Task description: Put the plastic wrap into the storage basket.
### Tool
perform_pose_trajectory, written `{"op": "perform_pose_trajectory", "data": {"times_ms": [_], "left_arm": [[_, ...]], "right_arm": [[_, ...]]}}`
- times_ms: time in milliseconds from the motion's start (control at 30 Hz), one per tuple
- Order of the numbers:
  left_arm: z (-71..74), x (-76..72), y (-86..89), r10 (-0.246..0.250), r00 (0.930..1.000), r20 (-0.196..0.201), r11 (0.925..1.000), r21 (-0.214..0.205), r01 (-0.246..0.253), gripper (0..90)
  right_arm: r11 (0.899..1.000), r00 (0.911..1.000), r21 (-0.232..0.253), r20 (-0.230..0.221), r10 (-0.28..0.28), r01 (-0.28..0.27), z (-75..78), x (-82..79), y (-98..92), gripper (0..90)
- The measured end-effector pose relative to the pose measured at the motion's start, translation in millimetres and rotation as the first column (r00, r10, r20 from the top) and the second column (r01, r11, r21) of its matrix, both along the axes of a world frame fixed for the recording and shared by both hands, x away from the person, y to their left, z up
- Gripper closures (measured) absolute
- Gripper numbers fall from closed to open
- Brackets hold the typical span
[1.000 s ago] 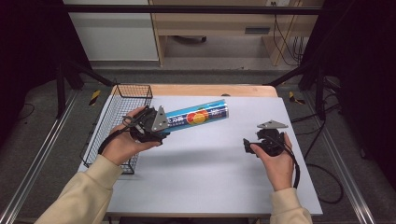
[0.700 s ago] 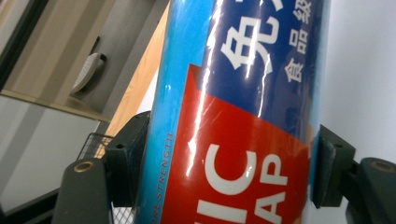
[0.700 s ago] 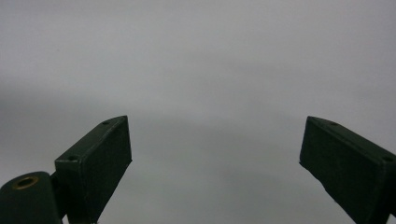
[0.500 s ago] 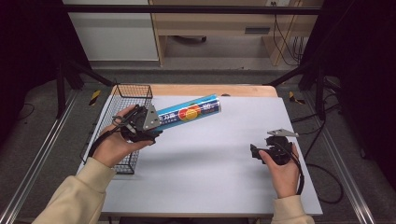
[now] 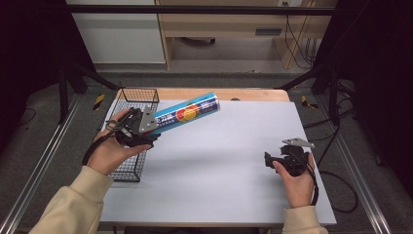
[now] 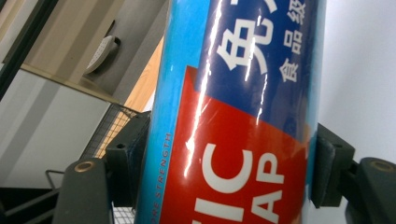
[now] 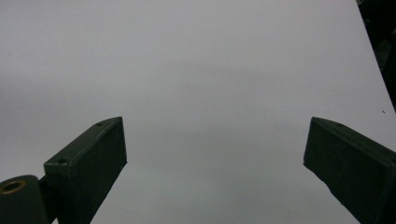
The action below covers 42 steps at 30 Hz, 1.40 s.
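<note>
Overhead, a person sits at a white worktop (image 5: 214,165) with a set of hand-held tongs in each hand. Cream sleeves (image 5: 73,204) come in from the bottom edge. The left tongs (image 5: 146,130) sit at the left side of the worktop, over the near part of a black wire basket (image 5: 127,165) that stands at the worktop's left edge. They are pinching a long blue tube (image 5: 187,113) by its lower end. The tube has a red and orange round mark at its middle and white lettering along its side. It is lifted off the surface and tilted, its free end rising up and to the right, away from the person, above the white surface.

Seen from the left tongs' own camera, the tube (image 6: 233,121) runs upward between the two black jaws, which press on it from both sides. Its label is glossy blue with a red panel and white characters, and a bit of the basket's mesh (image 6: 107,128) sits behind the left jaw.

The right tongs (image 5: 272,160) are held low at the right side of the worktop, well apart from the tube. From their own camera the tongs (image 7: 215,154) have jaws spread wide, having just been opening, with nothing between them but bare white worktop (image 7: 205,70)
</note>
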<state>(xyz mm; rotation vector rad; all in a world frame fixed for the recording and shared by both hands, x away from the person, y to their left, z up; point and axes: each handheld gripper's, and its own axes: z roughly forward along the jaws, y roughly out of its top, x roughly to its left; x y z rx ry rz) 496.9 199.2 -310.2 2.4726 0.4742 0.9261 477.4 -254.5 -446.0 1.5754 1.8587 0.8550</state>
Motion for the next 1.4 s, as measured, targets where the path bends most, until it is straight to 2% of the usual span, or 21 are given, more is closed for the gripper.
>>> {"op": "perform_pose_trajectory", "data": {"times_ms": [300,500,700,733,867,1067,1167,1233,1367,1400], "left_arm": [[7.3,-2.5,12.1,0.048,0.9988,0.007,0.9987,-0.015,-0.048,29.1],[9.1,-2.9,15.1,0.061,0.9980,0.012,0.9979,-0.022,-0.061,29.2],[11.0,-3.0,16.6,0.086,0.9962,0.018,0.9958,-0.033,-0.085,29.3],[11.4,-3.2,17.1,0.092,0.9956,0.018,0.9950,-0.041,-0.091,29.4],[15.2,-8.2,21.5,0.126,0.9919,0.017,0.9908,-0.054,-0.125,29.4],[17.7,-16.2,28.7,0.163,0.9865,0.013,0.9851,-0.057,-0.162,29.5],[18.6,-20.1,32.2,0.193,0.9811,0.009,0.9797,-0.056,-0.193,29.6],[20.0,-22.9,34.2,0.223,0.9748,0.011,0.9736,-0.054,-0.222,29.6],[21.2,-24.6,36.6,0.245,0.9694,0.014,0.9674,-0.069,-0.244,29.7],[21.8,-24.7,38.1,0.258,0.9661,0.017,0.9639,-0.073,-0.256,29.7]], "right_arm": [[1.000,0.9999,-0.010,-0.010,-0.002,0.002,-2.6,-0.5,1.2,6.3],[1.000,0.9999,-0.007,-0.011,-0.007,0.007,-3.1,-0.5,2.7,6.4],[0.999,0.9996,-0.015,0.004,-0.029,0.029,-3.0,-0.5,0.2,6.6],[0.999,0.9988,-0.012,0.008,-0.048,0.048,-3.1,-0.4,-1.0,6.6],[0.998,0.9984,-0.008,0.015,-0.055,0.055,-3.8,0.0,-3.3,6.6],[0.998,0.9976,-0.001,-0.004,-0.069,0.069,-6.6,1.5,-3.4,6.6],[0.998,0.9979,-0.005,0.007,-0.064,0.064,-4.6,-0.7,-2.0,6.6],[0.998,0.9982,-0.011,0.009,-0.060,0.060,-4.5,-0.9,-1.3,6.6],[0.998,0.9983,-0.013,0.006,-0.058,0.058,-4.6,-1.0,-0.7,6.6],[0.998,0.9982,-0.010,0.006,-0.061,0.061,-4.4,-1.1,-0.2,6.7]]}}
